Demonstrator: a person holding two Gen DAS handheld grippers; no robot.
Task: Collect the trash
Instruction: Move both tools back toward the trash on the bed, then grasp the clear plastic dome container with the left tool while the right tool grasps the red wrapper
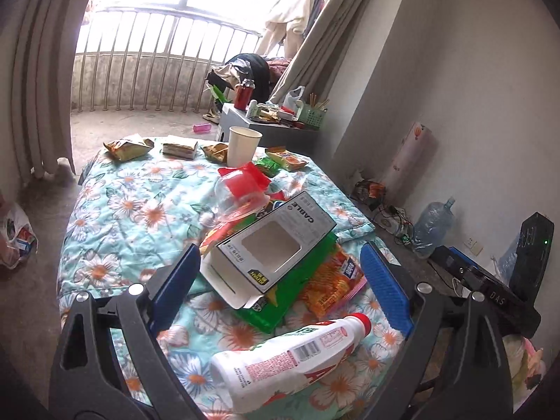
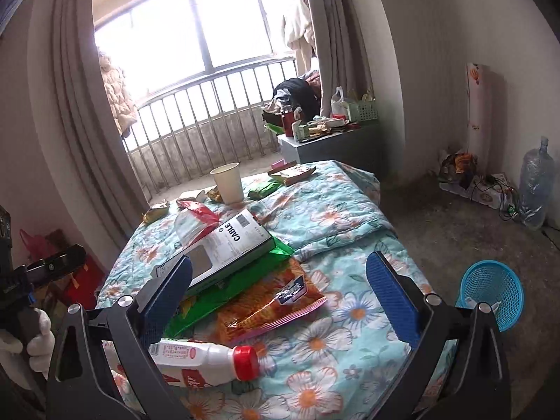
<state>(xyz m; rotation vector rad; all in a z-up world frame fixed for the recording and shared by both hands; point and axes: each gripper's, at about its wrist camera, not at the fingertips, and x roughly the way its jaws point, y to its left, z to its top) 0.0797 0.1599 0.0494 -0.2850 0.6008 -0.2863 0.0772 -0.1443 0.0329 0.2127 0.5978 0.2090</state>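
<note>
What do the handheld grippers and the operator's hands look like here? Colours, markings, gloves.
Both grippers, left gripper and right gripper, share one build: black plastic frames with triangular cut-outs, silver round bolts at the joints, and blue ribbed fingers. A black bar on the right gripper's unit reads "DAS". The left hand wears a white glove. No cables visible on either.

Daylight from the blown-out window lights both sharp views; fisheye bending and dark vignetting mark the edges.
</note>
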